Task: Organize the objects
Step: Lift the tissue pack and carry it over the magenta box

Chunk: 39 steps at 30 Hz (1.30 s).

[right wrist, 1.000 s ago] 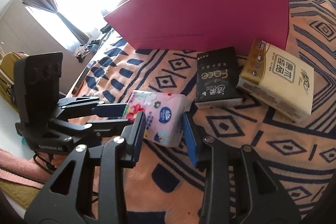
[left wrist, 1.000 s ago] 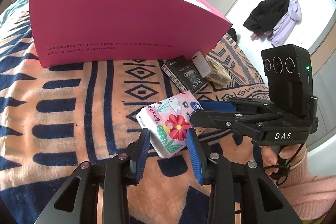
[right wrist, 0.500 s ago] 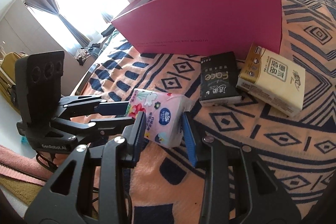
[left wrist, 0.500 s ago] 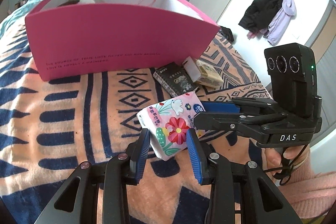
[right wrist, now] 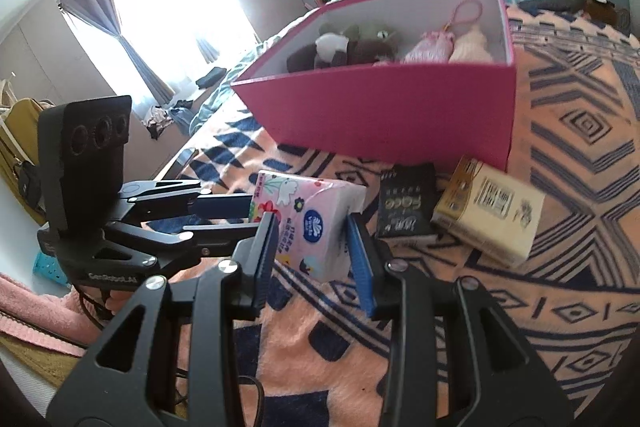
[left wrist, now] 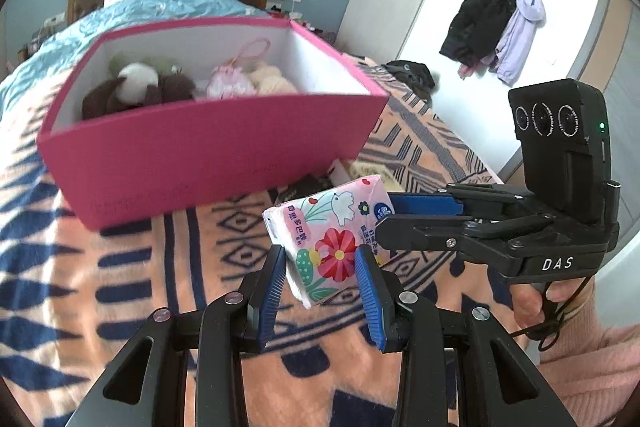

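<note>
A pink floral tissue pack (left wrist: 328, 239) is held in the air above the patterned blanket, gripped from two sides. My left gripper (left wrist: 320, 267) is shut on its near end. My right gripper (right wrist: 312, 235) is shut on the other end of the same pack (right wrist: 308, 223), and shows in the left wrist view (left wrist: 416, 215) reaching in from the right. The left gripper shows in the right wrist view (right wrist: 224, 215) reaching in from the left. A pink open box (left wrist: 224, 155) stands beyond, holding plush toys (left wrist: 136, 87) and a small pink pouch (right wrist: 432, 49).
A black tissue pack (right wrist: 408, 203) and a yellow tissue pack (right wrist: 492, 211) lie on the blanket (right wrist: 560, 147) in front of the box's right corner. The bed with a blue quilt (left wrist: 120, 15) and wooden headboard stretches behind. Coats (left wrist: 496, 23) hang on the right wall.
Both grippers have lifted the floral pack higher off the blanket; the views now look down into the open box, whose contents have come into sight.
</note>
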Each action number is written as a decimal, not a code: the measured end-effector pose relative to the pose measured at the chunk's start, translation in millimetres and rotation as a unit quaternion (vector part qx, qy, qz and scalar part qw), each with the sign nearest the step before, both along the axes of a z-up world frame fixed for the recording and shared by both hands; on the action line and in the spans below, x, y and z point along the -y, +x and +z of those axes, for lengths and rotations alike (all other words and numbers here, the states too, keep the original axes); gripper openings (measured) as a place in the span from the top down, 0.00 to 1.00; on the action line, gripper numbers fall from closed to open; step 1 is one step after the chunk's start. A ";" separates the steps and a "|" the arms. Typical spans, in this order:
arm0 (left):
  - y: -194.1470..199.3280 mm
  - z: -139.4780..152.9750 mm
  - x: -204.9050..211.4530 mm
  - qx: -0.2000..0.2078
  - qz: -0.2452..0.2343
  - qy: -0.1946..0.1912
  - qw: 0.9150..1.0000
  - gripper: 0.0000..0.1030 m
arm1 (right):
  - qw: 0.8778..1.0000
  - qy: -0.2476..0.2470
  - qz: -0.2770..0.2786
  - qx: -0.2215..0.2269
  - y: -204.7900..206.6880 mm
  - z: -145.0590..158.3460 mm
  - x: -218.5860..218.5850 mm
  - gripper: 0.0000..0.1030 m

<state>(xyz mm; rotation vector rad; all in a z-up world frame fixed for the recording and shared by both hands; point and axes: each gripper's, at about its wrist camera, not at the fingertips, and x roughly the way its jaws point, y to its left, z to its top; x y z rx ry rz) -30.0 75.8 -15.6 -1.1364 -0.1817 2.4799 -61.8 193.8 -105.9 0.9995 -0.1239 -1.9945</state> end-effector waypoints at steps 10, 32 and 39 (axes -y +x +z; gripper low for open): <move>-14.6 19.5 -8.1 -0.029 -0.006 -0.023 0.999 0.65 | 1.000 -0.007 -0.015 -0.022 -9.9 17.0 -9.3 0.63; -65.0 59.3 -14.1 -0.073 -0.008 -0.043 0.996 0.65 | 0.996 -0.014 -0.028 -0.086 -42.9 68.0 -14.7 0.63; -91.3 62.8 -14.6 -0.065 -0.002 -0.046 0.997 0.65 | 0.995 -0.010 -0.031 -0.092 -66.1 77.5 -9.7 0.63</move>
